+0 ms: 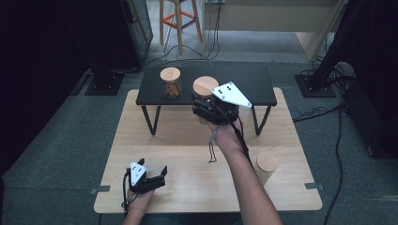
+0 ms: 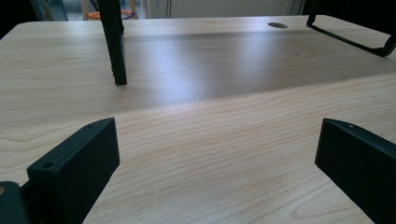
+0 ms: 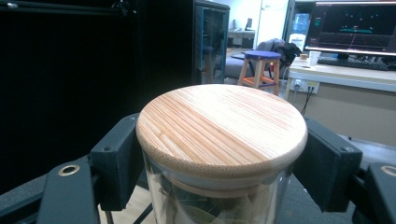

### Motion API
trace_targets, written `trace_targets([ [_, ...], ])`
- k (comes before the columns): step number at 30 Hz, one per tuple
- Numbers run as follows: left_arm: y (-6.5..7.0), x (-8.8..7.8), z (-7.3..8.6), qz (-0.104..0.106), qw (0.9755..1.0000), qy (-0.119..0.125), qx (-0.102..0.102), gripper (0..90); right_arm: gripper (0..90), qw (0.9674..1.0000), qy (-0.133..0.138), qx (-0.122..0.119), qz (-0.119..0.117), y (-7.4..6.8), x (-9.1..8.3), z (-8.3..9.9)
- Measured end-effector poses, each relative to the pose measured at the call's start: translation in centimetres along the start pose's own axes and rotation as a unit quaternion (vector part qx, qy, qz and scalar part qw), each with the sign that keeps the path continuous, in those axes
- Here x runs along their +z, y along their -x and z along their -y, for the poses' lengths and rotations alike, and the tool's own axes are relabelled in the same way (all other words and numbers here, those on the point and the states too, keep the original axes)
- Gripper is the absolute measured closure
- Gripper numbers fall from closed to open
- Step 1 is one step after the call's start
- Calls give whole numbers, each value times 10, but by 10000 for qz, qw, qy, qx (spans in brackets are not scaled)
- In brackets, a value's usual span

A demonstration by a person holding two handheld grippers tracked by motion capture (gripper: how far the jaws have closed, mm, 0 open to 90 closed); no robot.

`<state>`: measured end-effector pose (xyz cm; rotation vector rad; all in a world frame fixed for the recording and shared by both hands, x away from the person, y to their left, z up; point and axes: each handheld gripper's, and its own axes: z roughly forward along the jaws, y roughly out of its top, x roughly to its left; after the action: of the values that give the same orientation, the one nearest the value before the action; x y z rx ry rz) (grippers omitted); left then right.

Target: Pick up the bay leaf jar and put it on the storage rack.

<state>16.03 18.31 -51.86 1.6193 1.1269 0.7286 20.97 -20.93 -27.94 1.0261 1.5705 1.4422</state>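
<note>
We work at a pale wooden table point(image 1: 187, 154) on grey carpet, with a small black shelf point(image 1: 253, 86) standing on it. Our right gripper point(image 1: 206, 112) clamps a glass jar point(image 3: 219, 196) just under its bamboo lid point(image 3: 222, 126), upright at the shelf's front edge. Our left gripper point(image 1: 152, 174) rests on the table, jaws apart.

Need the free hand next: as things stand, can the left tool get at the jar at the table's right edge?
Probably yes. The left tool is open and holds nothing, and bare wooden table lies between it and that jar; only the right forearm crosses the path.
</note>
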Motion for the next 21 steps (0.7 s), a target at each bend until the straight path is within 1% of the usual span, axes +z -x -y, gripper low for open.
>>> trace_targets([
  [3,0,0,0,8,10000,-13,18,0,242,10000,-25,7,23,1,6,-2],
  [6,0,1,-1,-9,10000,-17,15,0,242,10000,-44,-37,79,0,12,-4],
  [8,0,1,-1,3,10000,-28,50,0,242,9999,-58,-46,109,0,15,-5],
  [13,1,1,-2,-5,10000,-65,48,0,243,9998,-79,5,175,2,21,-10],
  [14,1,1,-2,-4,10000,-59,45,0,242,9998,-72,-14,207,3,23,-11],
  [18,0,1,-2,1,10000,-51,43,0,243,9996,-42,71,285,7,29,-14],
  [21,1,1,-1,-4,10000,-33,41,0,243,9994,-53,27,333,8,34,-15],
])
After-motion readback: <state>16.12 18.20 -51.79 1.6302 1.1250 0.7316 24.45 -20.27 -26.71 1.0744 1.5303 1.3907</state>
